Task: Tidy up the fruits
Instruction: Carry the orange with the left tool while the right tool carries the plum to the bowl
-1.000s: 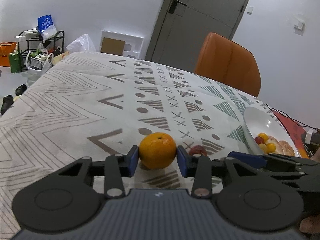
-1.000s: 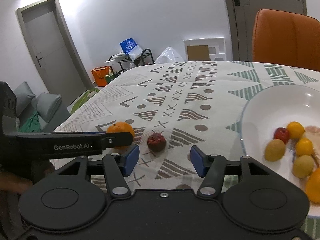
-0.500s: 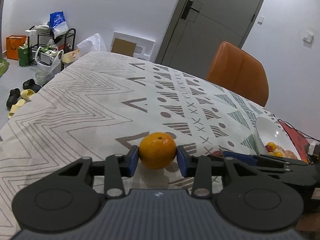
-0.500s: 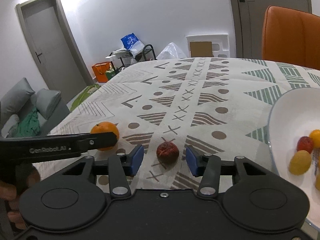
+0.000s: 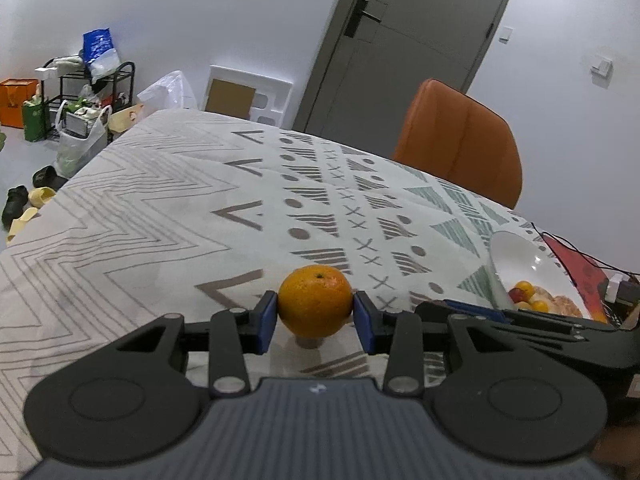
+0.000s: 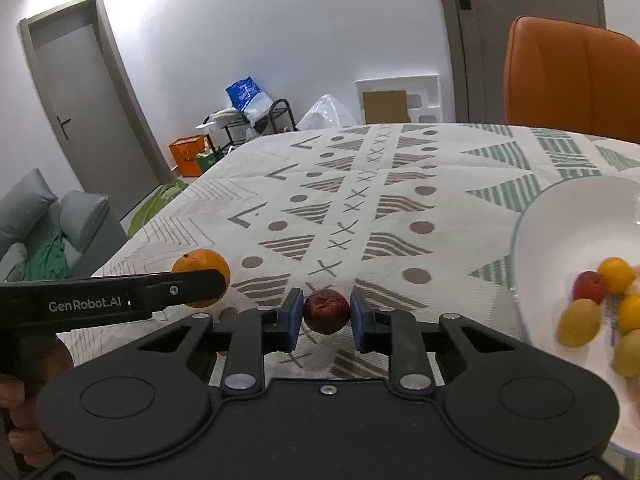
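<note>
My left gripper [image 5: 315, 312] is shut on an orange [image 5: 315, 301], with a blue pad pressed to each side, just above the patterned tablecloth [image 5: 160, 216]. In the right wrist view the same orange [image 6: 200, 264] shows behind the left gripper's finger [image 6: 180, 286]. My right gripper [image 6: 326, 314] is closing its jaws, and both pads touch a small wrinkled dark red fruit [image 6: 326, 311]. A white bowl [image 6: 532, 232] at the right holds several small yellow, orange and red fruits [image 6: 580, 322]. The bowl [image 5: 520, 250] also appears at the right of the left wrist view.
An orange chair [image 5: 460, 140] stands at the table's far side. A red mat with cables [image 5: 576, 264] lies beyond the bowl. Bags, a black rack [image 5: 80, 92] and shoes sit on the floor at the far left. A person's hand [image 6: 24, 432] grips the left tool.
The right gripper came up around the dark red fruit and its jaws closed onto it. The left gripper kept its hold on the orange.
</note>
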